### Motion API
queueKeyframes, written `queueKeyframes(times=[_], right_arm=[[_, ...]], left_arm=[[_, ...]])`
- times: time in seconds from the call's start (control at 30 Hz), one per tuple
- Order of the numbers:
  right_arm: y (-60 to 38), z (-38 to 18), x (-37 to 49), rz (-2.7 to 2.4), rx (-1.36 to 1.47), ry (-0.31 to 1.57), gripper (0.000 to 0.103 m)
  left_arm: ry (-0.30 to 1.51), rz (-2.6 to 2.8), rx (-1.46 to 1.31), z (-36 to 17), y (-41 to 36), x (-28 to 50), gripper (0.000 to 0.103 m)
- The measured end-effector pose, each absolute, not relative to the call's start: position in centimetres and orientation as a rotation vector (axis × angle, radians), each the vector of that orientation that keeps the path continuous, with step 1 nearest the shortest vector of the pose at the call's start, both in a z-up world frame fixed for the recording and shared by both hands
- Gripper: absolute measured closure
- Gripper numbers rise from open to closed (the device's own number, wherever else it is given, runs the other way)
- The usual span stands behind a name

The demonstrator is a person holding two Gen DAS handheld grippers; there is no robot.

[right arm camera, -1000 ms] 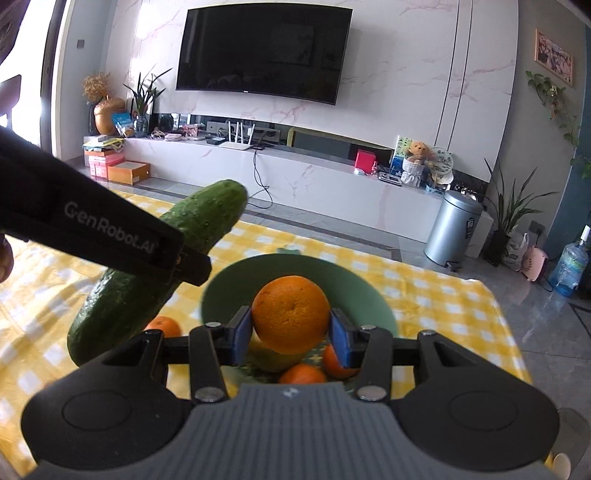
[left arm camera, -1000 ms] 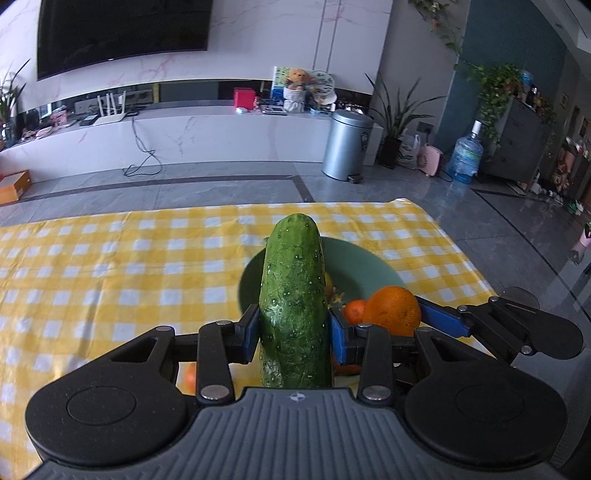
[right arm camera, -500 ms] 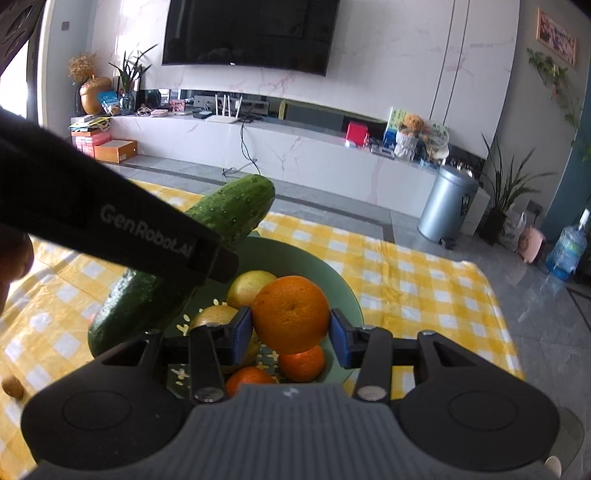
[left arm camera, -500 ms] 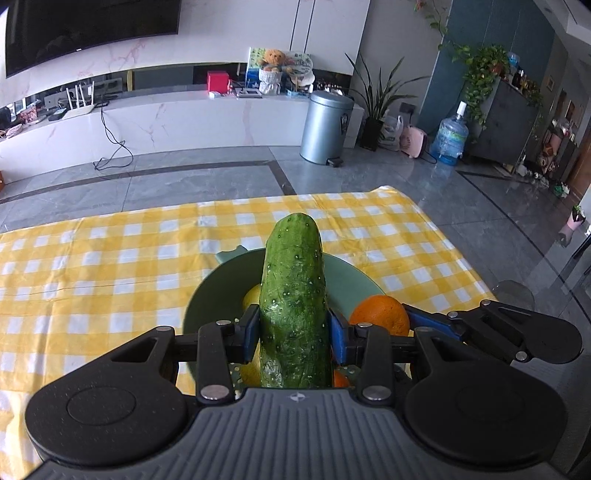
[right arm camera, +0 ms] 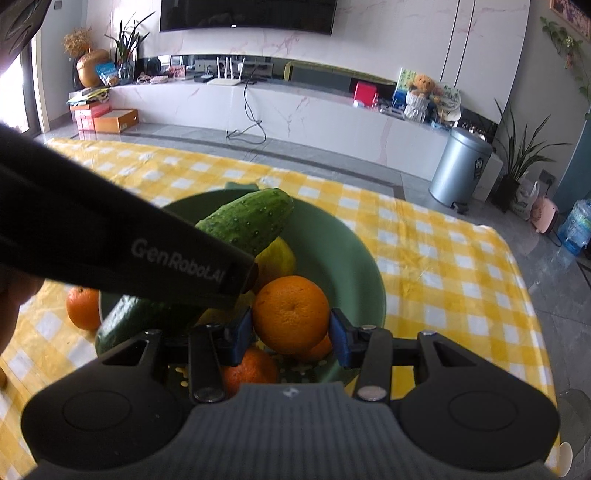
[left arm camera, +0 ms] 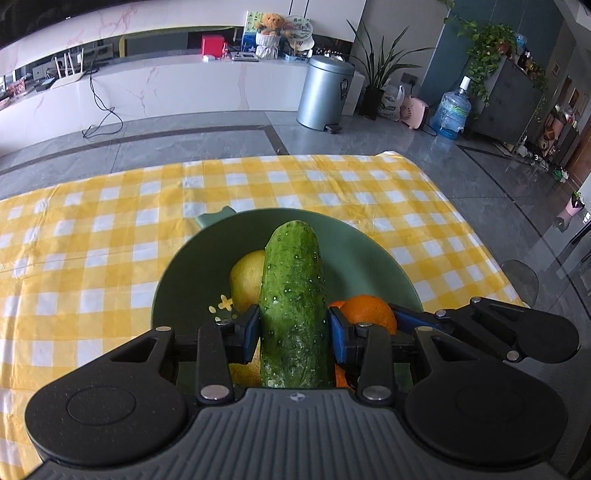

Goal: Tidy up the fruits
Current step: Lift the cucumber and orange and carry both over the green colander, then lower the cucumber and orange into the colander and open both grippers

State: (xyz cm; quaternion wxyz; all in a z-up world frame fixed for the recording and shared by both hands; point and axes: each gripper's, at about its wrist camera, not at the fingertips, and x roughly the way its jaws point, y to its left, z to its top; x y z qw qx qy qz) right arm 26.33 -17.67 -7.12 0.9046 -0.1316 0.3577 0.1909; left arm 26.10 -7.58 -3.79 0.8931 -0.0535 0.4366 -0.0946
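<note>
I see a white marble wall (right arm camera: 388,48) with a dark TV (right arm camera: 247,14), and a long white console (right arm camera: 295,110) below it. The floor (left arm camera: 184,144) is grey tile. A metal bin (left arm camera: 325,94), plants (left arm camera: 380,74) and a water bottle (left arm camera: 452,110) stand at the right in daylight.

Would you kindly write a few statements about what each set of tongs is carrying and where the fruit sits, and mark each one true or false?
1. The left tongs grip a cucumber. True.
2. The right tongs are empty. False: they are closed on an orange.
3. The green bowl already has a yellow fruit in it. True.
4. Every orange fruit is inside the bowl. False: a small orange lies on the checked cloth outside the rim.
5. The cucumber lies flat on the cloth. False: it is held above the bowl.
</note>
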Motion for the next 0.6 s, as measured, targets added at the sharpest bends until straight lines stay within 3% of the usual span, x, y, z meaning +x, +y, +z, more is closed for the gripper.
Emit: queueKeyframes(times=[0.6], right_arm=[[-17.9,-8.2,27.4,0.388,-0.221,0.805,0.06]], left_arm=[[0.906,-0.173,-0.092,-4.6,-8.2,26.2,0.059]])
